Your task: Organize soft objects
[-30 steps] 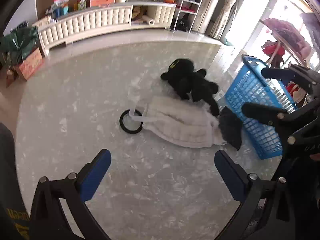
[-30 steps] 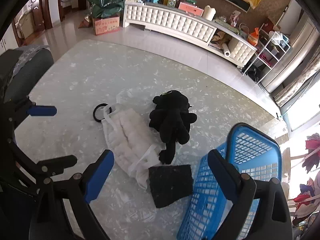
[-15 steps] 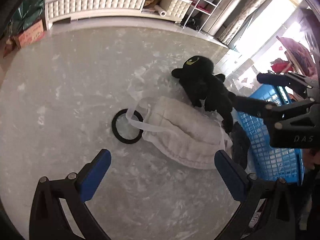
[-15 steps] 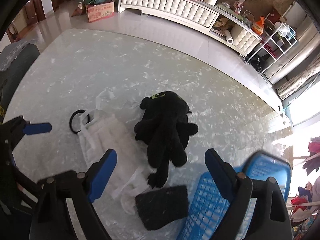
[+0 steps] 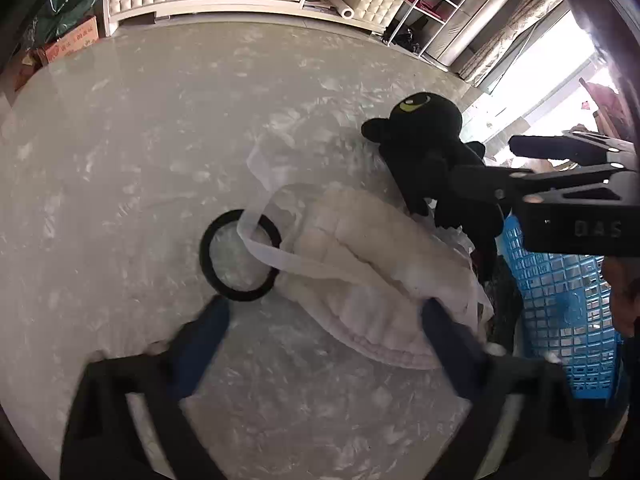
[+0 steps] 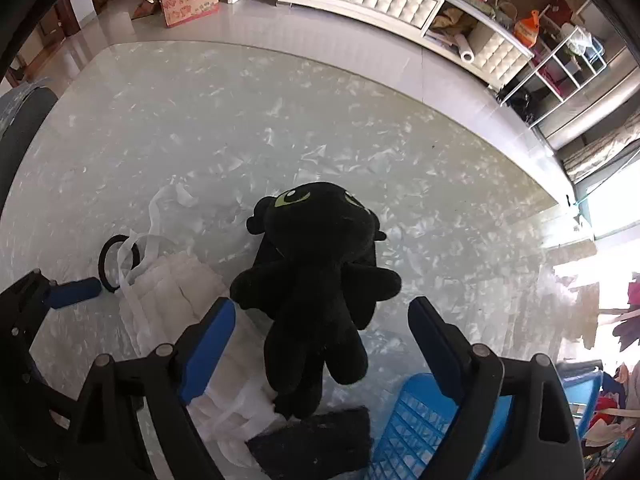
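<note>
A: What do we have on the pale marbled table point(image 5: 120, 128)?

B: A black plush toy point(image 6: 320, 280) with yellow-green eyes lies on its back, limbs splayed, head toward the far side. Beside it we see a white quilted fabric piece point(image 5: 360, 264) with long white straps, puffy and ribbed in rows. One strap lies across a black rubber ring point(image 5: 240, 256) that touches the fabric's edge.

A: And the dark square?

B: A black flat sponge-like pad point(image 6: 316, 440) lies at the plush toy's feet, just beside the blue plastic lattice basket point(image 6: 404, 432).

A: How do our fingers stand?

B: Our left gripper point(image 5: 320, 332) is closing its blue-padded fingers point(image 5: 204, 340); they are blurred, with the near edge of the white fabric between them, and we cannot see them pressing it. Our right gripper point(image 6: 316, 344) hangs with fingers point(image 6: 208, 344) spread wide on either side of the plush toy's lower body, apart from it.
</note>
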`<state>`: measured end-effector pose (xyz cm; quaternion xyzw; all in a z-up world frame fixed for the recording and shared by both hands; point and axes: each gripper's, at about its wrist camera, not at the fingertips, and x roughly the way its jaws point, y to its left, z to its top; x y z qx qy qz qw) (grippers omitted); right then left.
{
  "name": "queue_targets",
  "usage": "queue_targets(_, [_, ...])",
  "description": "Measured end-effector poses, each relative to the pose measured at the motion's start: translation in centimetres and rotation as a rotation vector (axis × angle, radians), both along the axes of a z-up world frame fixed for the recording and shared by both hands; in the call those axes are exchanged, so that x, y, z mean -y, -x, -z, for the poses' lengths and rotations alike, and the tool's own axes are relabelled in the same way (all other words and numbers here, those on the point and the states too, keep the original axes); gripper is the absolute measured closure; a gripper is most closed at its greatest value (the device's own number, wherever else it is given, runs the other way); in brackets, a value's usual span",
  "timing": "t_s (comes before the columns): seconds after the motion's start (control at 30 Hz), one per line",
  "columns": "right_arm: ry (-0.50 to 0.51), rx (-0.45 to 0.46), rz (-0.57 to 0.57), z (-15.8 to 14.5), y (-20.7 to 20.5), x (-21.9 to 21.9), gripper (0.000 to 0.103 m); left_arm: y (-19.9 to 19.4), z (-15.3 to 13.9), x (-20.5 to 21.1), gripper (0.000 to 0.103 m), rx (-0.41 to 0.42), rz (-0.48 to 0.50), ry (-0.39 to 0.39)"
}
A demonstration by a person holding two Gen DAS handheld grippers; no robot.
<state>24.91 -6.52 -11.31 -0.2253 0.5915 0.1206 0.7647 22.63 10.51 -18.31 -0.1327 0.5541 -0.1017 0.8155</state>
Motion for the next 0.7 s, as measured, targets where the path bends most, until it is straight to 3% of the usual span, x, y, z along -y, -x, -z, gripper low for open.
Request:
queue_targets(0.07, [0.003,-0.013,-0.006,0.5,-0.2,-0.4,0.015,-0.2,-0.1,0.0,0.061,0.010,-0.003,-0.013])
queue_targets(0.1, [0.009,-0.019,-0.009,0.7,-0.3,-0.6,0.015,-0.4,-0.1,0.0,0.068,0.011,-0.002,-0.012])
queue_targets(0.27, [-0.009,-0.077,0.028,2.4,-1.2,-0.4,0.015,-0.8,0.5,0.3,0.092,0.005,0.023,0.008])
queue_targets(0.43, [-0.009,-0.126,0.066,3.9,-1.6,0.0,0.017,-0.9,0.3,0.8,0.095,-0.011,0.035,0.012])
queue_targets(0.63, [-0.105,-0.184,0.095,4.5,-1.7,0.6,0.052,-0.7,-0.9,0.7,0.095,0.021,0.034,-0.004])
queue_targets(0.7, [-0.097,-0.160,0.088,4.2,-1.4,0.4,0.055,-0.7,-1.0,0.6,0.095,0.027,0.029,-0.015])
